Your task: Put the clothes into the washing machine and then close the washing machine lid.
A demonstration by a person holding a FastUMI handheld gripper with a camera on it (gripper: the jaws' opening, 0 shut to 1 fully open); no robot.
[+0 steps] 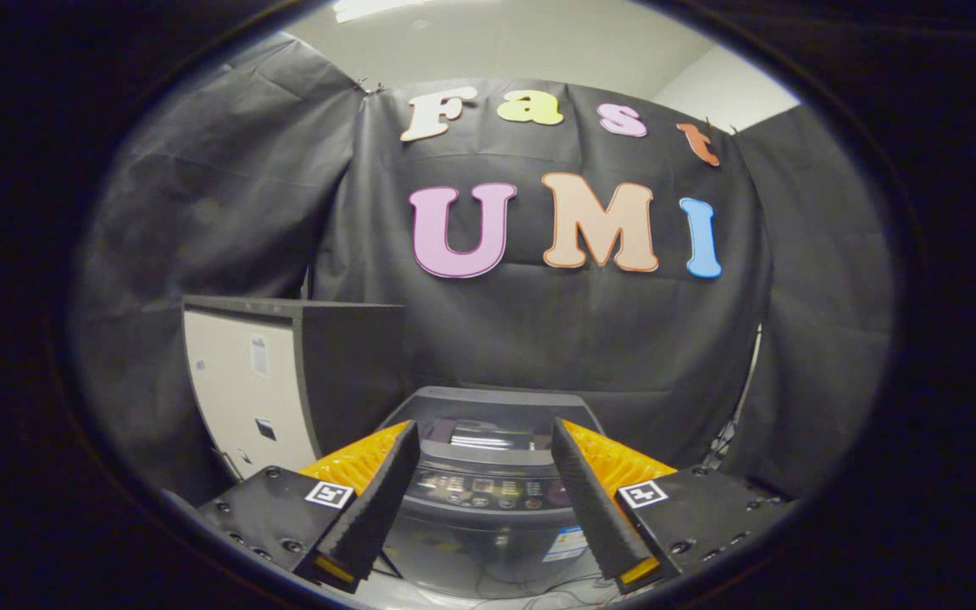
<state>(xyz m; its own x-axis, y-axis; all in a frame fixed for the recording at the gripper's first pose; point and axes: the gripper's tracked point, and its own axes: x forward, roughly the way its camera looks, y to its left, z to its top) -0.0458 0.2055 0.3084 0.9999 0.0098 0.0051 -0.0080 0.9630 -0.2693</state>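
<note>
A dark grey top-loading washing machine (488, 508) stands just ahead of my gripper (485, 428), low against the black cloth wall. Its control panel (488, 490) faces me and shows between the two fingers. Behind the panel, the glossy top (488, 436) reflects the ceiling light. I cannot tell whether the lid is up or down. The gripper is open, the fingers wide apart with nothing between them, held above and in front of the machine.
A white-sided cabinet (246, 398) with a dark top stands to the left of the machine, close beside it. Thin cables (539, 593) lie on the pale floor in front of the machine. Black cloth walls close off the back and both sides.
</note>
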